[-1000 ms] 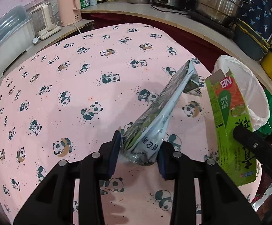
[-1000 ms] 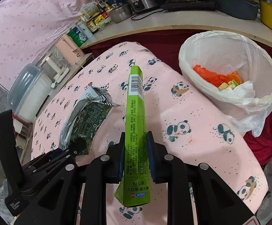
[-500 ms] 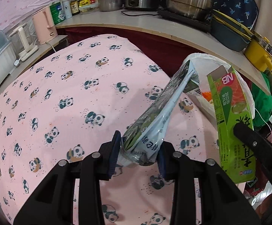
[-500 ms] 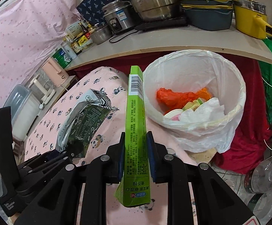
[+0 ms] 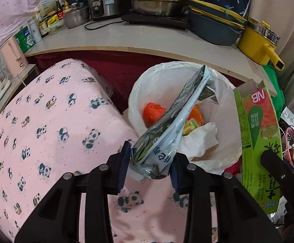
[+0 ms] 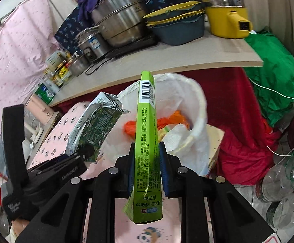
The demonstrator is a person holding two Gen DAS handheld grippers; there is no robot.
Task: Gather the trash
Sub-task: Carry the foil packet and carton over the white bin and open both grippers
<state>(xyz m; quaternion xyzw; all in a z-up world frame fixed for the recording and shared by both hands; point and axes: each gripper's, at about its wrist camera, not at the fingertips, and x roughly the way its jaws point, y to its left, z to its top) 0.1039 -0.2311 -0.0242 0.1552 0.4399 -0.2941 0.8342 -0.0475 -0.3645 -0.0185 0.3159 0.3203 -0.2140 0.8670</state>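
At nine o'clock in the left wrist view lies the table under a pink panda cloth [image 5: 45,125], its corner ending just short of the bin. Low at six o'clock the left gripper [image 5: 150,167] points steeply down and forward, its blue pads pressed on the rolled bottom of a crumpled dark-green and silver snack bag [image 5: 167,133]; the jaws are clamped on it, and the bag slants up toward one o'clock, its torn top hanging over the mouth of the white-lined trash bin [image 5: 147,85]. Inside the bin show an orange wrapper [image 5: 153,111] and a wad of white paper [image 5: 199,139]. At three o'clock stands the green carton [image 5: 258,141], its top flaps open, with a black part of the right gripper crossing its lower half. In the right wrist view, the left gripper's black body [image 6: 51,174] sits at eight o'clock with the snack bag [image 6: 98,125] rising from it. At the centre the right gripper [image 6: 146,169] also tilts down and forward, its jaws closed tight on the narrow sides of the green carton [image 6: 147,141], which reaches up to twelve o'clock, barcode end over the bin [image 6: 199,105]. A wooden shelf [image 6: 187,60] with pots runs behind at twelve o'clock; a red cloth [image 6: 244,154] lies on the floor at three o'clock.
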